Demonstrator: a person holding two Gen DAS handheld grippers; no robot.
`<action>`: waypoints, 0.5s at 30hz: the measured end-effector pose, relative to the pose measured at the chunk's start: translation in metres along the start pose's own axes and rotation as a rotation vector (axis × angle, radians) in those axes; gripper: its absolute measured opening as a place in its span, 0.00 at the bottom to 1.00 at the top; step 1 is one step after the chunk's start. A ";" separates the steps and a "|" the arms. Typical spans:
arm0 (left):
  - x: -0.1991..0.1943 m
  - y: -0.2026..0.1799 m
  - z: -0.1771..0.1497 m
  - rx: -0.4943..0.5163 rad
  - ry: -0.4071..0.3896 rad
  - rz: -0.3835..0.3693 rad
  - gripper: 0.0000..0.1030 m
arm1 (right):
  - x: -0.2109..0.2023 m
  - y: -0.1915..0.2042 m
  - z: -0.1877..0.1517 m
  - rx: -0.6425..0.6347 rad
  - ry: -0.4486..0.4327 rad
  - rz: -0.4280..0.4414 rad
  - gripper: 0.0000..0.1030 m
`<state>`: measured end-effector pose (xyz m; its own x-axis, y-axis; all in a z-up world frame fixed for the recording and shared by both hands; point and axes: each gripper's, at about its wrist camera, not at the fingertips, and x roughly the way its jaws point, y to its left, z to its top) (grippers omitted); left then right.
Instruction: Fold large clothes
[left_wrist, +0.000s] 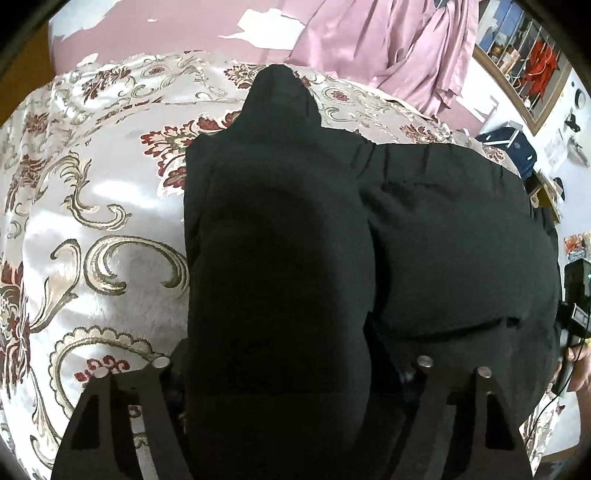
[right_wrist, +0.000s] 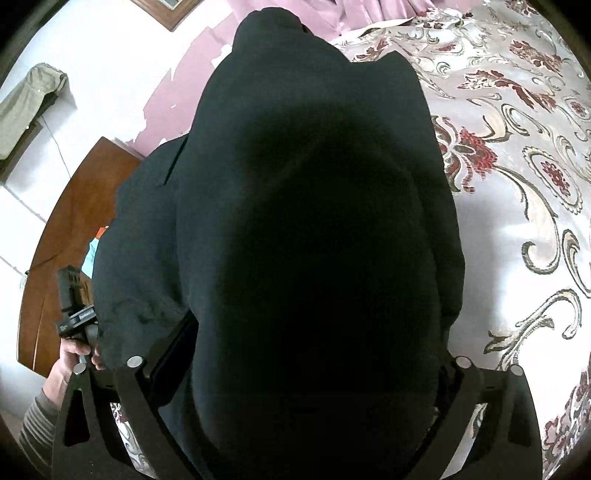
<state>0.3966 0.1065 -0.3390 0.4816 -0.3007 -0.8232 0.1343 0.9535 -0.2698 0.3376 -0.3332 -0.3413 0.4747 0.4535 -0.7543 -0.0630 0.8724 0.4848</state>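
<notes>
black jacket (left_wrist: 280, 258) drapes over both grippers; fingers hidden, grip untellable. bulky folds could slip sideways across the bedspread (left_wrist: 92, 206).

The garment (left_wrist: 280, 240) lies on the bedspread (left_wrist: 96, 206), its bulk running between the two fingers of the left gripper (left_wrist: 291, 369) and away from the camera. In the left wrist view a second fold of it lies to the right, touching the first, with bare bedspread to the left. Behind the bed hangs a curtain (left_wrist: 388, 48). In the right wrist view the garment (right_wrist: 314, 240) runs between the fingers of the right gripper (right_wrist: 299, 363), bedspread (right_wrist: 517, 184) to its right, a wooden board (right_wrist: 70, 236) to its left.
</notes>
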 end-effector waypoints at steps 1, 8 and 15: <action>-0.001 0.000 0.000 0.004 -0.007 0.001 0.66 | 0.001 0.003 0.002 -0.001 -0.003 -0.002 0.91; -0.017 0.002 -0.001 0.015 -0.082 -0.051 0.31 | -0.014 0.016 0.004 -0.072 -0.068 0.038 0.42; -0.037 0.001 -0.004 -0.003 -0.123 -0.069 0.18 | -0.035 0.029 0.012 -0.110 -0.111 0.058 0.24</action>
<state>0.3752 0.1188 -0.3110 0.5738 -0.3607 -0.7353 0.1683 0.9306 -0.3252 0.3295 -0.3257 -0.2961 0.5610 0.4858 -0.6703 -0.1857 0.8629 0.4700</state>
